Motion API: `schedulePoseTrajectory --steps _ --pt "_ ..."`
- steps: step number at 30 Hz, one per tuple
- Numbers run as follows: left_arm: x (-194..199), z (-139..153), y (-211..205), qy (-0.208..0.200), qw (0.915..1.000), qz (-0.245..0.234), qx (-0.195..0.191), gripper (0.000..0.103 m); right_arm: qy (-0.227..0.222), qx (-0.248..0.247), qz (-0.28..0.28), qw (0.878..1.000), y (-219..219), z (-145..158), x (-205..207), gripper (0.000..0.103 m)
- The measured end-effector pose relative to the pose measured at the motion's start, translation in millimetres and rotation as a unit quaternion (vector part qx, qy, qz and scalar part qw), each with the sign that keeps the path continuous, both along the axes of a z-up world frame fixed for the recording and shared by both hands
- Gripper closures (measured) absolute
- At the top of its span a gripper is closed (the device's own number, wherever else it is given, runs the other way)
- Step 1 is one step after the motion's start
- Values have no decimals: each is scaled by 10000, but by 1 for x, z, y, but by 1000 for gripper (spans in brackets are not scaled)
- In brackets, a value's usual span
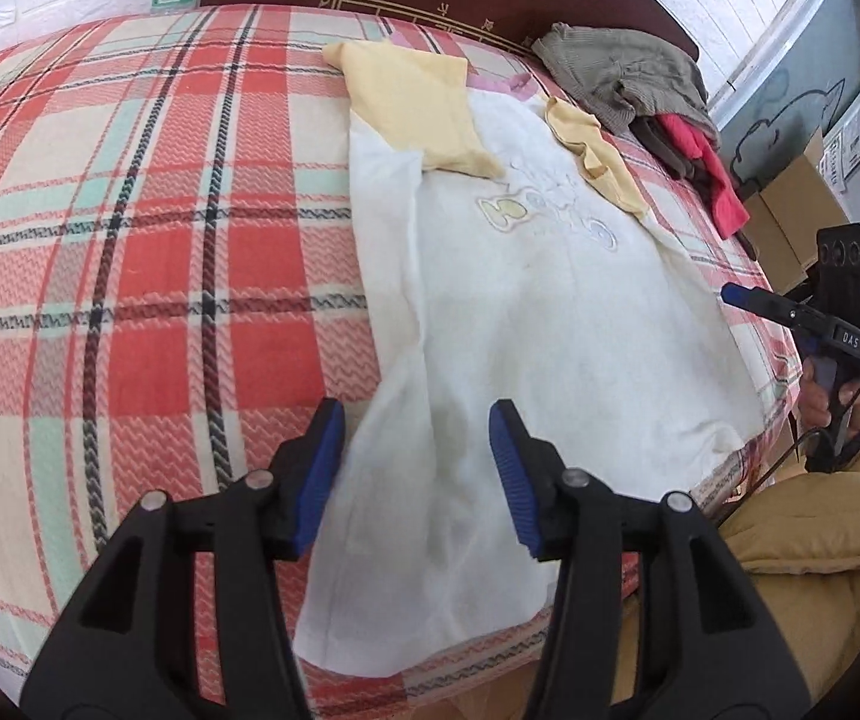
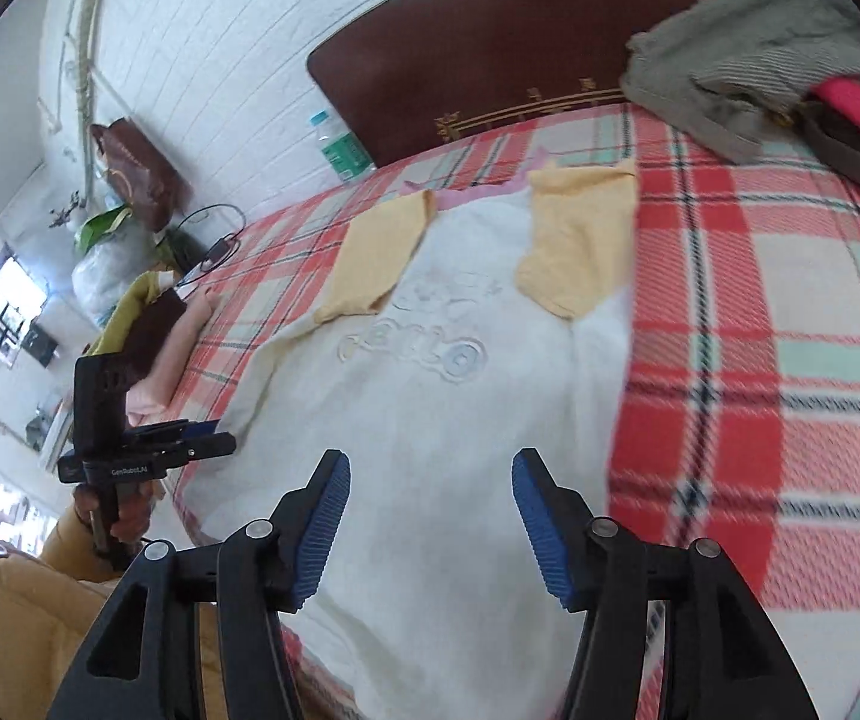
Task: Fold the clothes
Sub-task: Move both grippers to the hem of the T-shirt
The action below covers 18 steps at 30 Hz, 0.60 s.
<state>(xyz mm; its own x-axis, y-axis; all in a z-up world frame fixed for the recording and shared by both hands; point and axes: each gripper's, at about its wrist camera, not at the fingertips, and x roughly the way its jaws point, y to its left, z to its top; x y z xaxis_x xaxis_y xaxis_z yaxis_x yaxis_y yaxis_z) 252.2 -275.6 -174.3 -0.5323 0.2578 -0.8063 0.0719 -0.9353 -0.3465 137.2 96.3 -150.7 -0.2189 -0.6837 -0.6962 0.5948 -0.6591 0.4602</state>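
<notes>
The white sweatshirt point(image 1: 526, 324) lies face up on the plaid bed point(image 1: 130, 240), yellow sleeves point(image 1: 418, 108) folded inward to narrow it. Left tool point(image 1: 417, 468) and right tool point(image 2: 430, 516) hover over the hem, both spread wide and empty, likely readying for the lengthwise fold

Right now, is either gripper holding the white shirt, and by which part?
Nothing is held. The left gripper and right gripper both hang open above the hem end of the white shirt, pads clear of the cloth.
</notes>
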Motion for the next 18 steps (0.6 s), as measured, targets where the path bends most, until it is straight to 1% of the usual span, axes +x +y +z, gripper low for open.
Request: schedulePoseTrajectory --steps 3,5,8,10,15,18 --pt "8 0 5 -49 9999 -17 -104 51 -36 131 -272 9995 26 -3 8 42" --pt "14 0 6 -83 9999 3 -149 51 -67 200 -351 9992 37 -7 13 30" --pt "22 0 7 -129 9997 66 -171 51 -119 304 -431 9985 52 -12 20 29" --pt "26 1 9 -167 9996 77 -208 51 -153 363 -338 9987 54 -17 27 29" --pt "35 0 16 -273 9991 25 -318 50 -198 413 57 9989 44 -25 48 29" --pt "39 0 17 -292 9993 41 -243 50 -218 440 162 9987 38 -31 56 29"
